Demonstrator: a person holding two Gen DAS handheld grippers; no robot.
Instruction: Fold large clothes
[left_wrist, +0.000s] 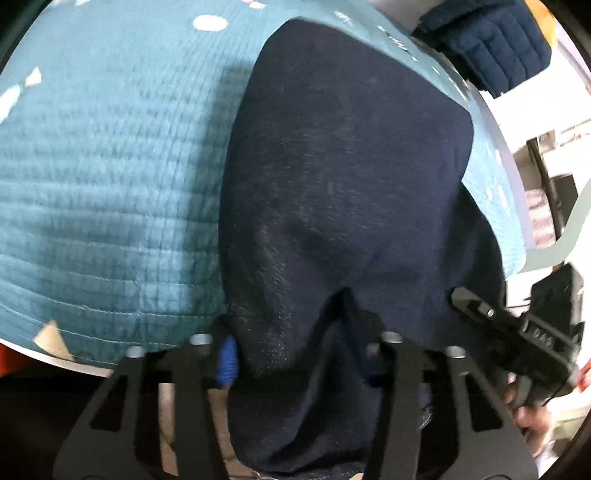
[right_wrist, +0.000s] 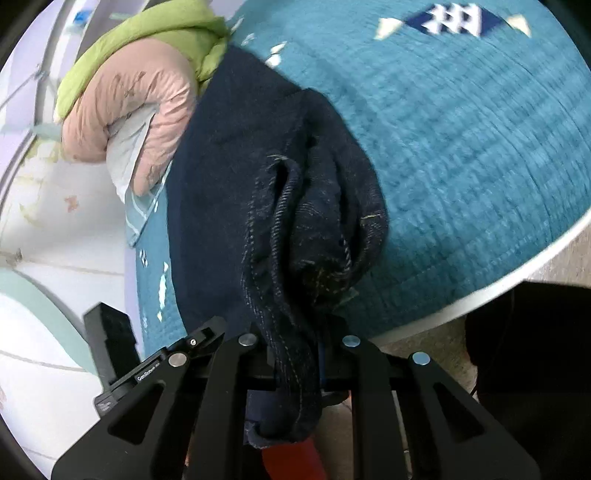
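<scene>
A large dark navy denim garment (left_wrist: 343, 177) lies across a teal quilted bedspread (left_wrist: 110, 166) and hangs over its near edge. My left gripper (left_wrist: 295, 354) is shut on a bunched part of the garment, which fills the space between the fingers. My right gripper (right_wrist: 299, 354) is shut on a stitched hem of the same garment (right_wrist: 295, 221), and the cloth hangs down between the jaws. The right gripper also shows at the lower right of the left wrist view (left_wrist: 480, 310).
A pink and green puffy jacket (right_wrist: 136, 103) lies at the bedspread's (right_wrist: 480, 147) far left edge. A dark blue quilted item (left_wrist: 487, 44) sits at the far right corner. The white bed edge (right_wrist: 517, 273) runs below the quilt, with floor beyond.
</scene>
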